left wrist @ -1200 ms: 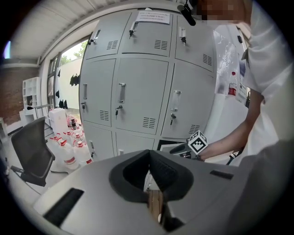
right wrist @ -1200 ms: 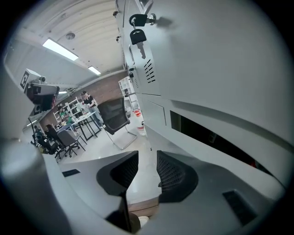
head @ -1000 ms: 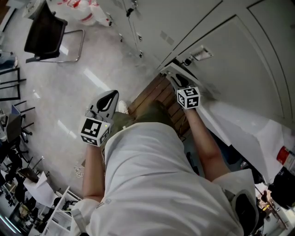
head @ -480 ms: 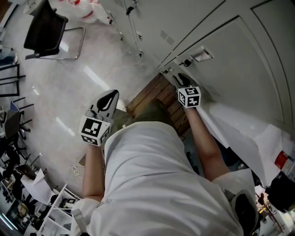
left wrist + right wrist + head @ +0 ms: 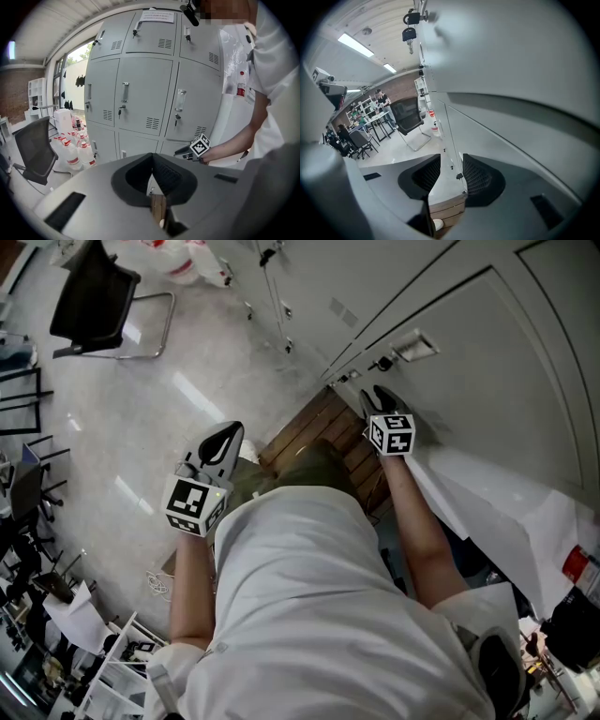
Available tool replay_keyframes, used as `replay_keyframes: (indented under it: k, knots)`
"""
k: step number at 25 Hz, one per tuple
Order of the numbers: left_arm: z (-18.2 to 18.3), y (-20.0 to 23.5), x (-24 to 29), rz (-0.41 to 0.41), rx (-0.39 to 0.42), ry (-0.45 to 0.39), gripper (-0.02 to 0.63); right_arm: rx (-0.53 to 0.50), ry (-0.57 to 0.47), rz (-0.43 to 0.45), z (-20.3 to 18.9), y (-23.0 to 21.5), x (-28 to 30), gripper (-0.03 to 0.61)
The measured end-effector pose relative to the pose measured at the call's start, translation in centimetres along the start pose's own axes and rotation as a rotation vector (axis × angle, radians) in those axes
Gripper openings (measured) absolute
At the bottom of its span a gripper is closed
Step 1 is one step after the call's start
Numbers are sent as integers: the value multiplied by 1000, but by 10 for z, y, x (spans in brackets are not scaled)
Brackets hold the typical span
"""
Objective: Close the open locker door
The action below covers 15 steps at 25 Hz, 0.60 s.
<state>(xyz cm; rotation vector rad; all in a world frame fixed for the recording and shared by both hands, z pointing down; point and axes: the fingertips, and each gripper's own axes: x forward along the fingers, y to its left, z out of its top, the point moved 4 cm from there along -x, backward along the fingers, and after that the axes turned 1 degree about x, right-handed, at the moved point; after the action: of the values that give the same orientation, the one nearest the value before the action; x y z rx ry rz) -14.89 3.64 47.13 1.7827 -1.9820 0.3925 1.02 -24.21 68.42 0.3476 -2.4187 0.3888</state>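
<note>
**Locker bank.** The grey sheet-steel locker bank (image 5: 487,362) stands in tiers along the right edge of the floor. All doors seen from the left gripper view lie flush, so no contents are visible.

**Task item.** The pale grey steel locker door (image 5: 511,84) fills the right of the right gripper view, close to the camera. It appears to be the open door, in the bank's low tier. How far it stands ajar cannot be told, and its compartment is not visible.

**Base.** A brown slatted wooden platform (image 5: 309,432) lies at the foot of the bank, below the door.

**Right gripper.** The right gripper (image 5: 378,401) is held at the door's lock edge, probably to push the door home. Its jaws stand wide apart and have just been opening. The pale front of the bank shows through the gap, and the pads press on nothing.

**Left gripper.** The left gripper (image 5: 223,437) is held clear over the floor, well apart from the bank. Its pads meet and hold nothing, so it appears idle.

**Containers.** Clear plastic water jugs with red caps (image 5: 77,150) stand on the floor at the bank's left end.

**Key.** A black-headed key (image 5: 408,33) hangs from the lock at the door's edge.
</note>
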Motion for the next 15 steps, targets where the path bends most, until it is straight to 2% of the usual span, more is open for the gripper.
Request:
replay_keyframes:
  k: [9, 15]
  knots:
    - [4, 0, -3, -26, -1, -22, 0, 27, -19, 6, 4, 7, -10, 146]
    - [12, 2, -7, -55, 14, -50, 0, 37, -48, 23, 13, 28, -25, 138]
